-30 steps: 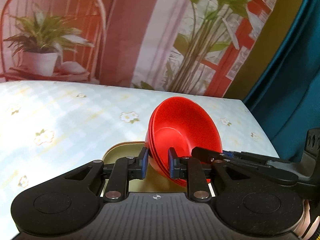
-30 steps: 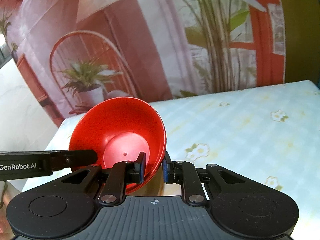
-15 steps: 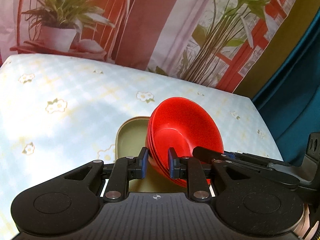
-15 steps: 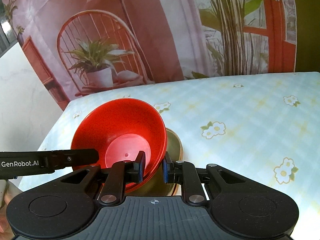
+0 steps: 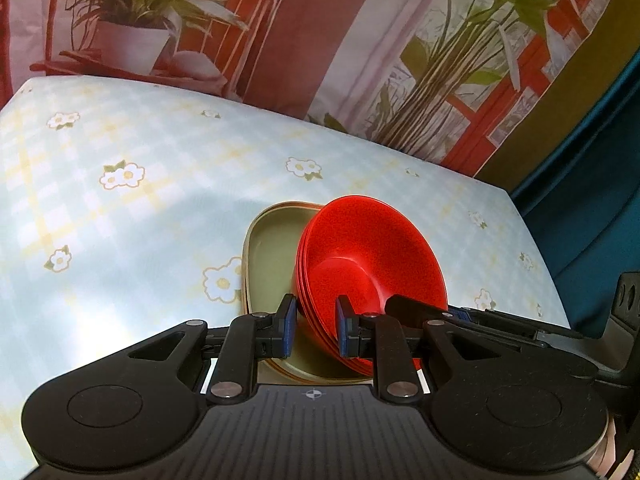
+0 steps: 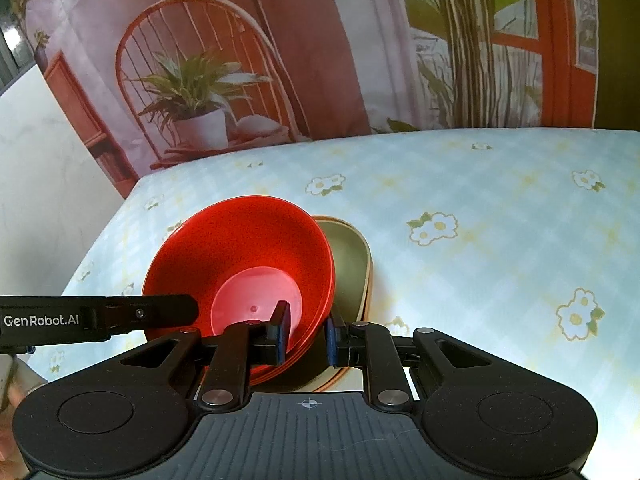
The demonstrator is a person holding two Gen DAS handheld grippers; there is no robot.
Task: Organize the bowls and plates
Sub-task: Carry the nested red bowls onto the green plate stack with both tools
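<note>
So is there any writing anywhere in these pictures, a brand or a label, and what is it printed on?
"GenRobot.AI": white letters on the side of the left gripper's black finger, seen in the right wrist view beside the red bowls.
The framed poster on the backdrop at top right may carry print, but it is too small and blurred to read.
Nothing else readable: none on the bowls, the olive plates or the flowered tablecloth.
</note>
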